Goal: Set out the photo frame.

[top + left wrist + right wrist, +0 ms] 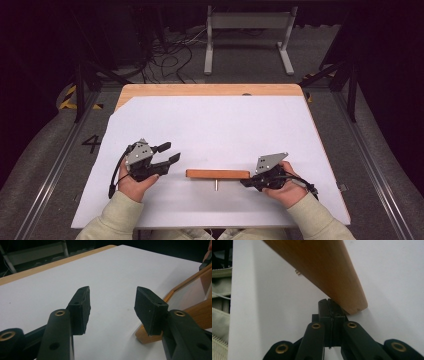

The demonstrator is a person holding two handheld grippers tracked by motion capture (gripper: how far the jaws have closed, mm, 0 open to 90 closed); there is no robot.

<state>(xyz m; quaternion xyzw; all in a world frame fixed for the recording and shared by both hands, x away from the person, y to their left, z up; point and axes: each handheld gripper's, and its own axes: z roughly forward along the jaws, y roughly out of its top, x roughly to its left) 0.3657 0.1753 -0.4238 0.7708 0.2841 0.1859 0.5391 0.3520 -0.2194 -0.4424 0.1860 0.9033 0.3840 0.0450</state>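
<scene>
At five o'clock on the table [210, 115], the right tool [248, 182] sat closed beside the frame [218, 174], gripping nothing. One nudge could topple it. The left tool [169, 152] stood open, apart.

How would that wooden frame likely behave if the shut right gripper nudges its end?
The wooden frame looks rigid, so it should probably slide or pivot as one piece on the smooth white sheet. Standing on a narrow edge, it may tip. The right gripper meets a rounded corner, so its closed jaws could slip off.
</scene>
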